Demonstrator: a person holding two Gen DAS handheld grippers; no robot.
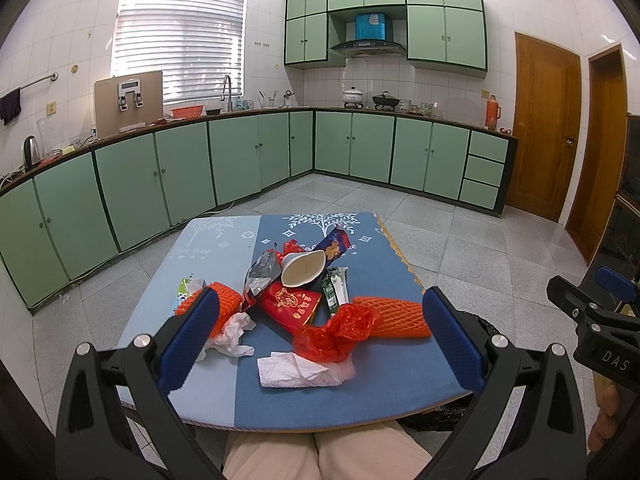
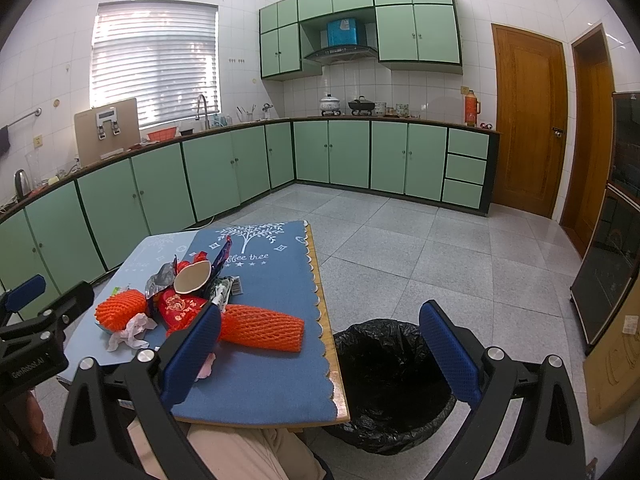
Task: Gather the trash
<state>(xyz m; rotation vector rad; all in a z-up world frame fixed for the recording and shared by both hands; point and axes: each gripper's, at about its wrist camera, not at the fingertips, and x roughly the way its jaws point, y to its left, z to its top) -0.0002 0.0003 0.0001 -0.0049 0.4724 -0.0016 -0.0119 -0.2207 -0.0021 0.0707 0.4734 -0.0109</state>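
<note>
A pile of trash lies on a low table with a blue mat (image 1: 360, 392): two orange foam nets (image 1: 394, 318) (image 2: 262, 328), a crushed paper cup (image 1: 302, 268), a red packet (image 1: 290, 304), a red plastic bag (image 1: 336, 332), white tissues (image 1: 300, 370) and wrappers. My left gripper (image 1: 320, 340) is open and empty, above the table's near edge, fingers either side of the pile. My right gripper (image 2: 320, 356) is open and empty, over the table's right edge and a black-lined bin (image 2: 388, 384) on the floor.
Green kitchen cabinets (image 1: 180, 176) run along the left and back walls. Wooden doors (image 2: 528, 120) stand at the right. A dark glass cabinet (image 2: 612, 264) is at far right. Grey tiled floor (image 2: 420, 248) surrounds the table. My knees (image 1: 320, 456) are under the near edge.
</note>
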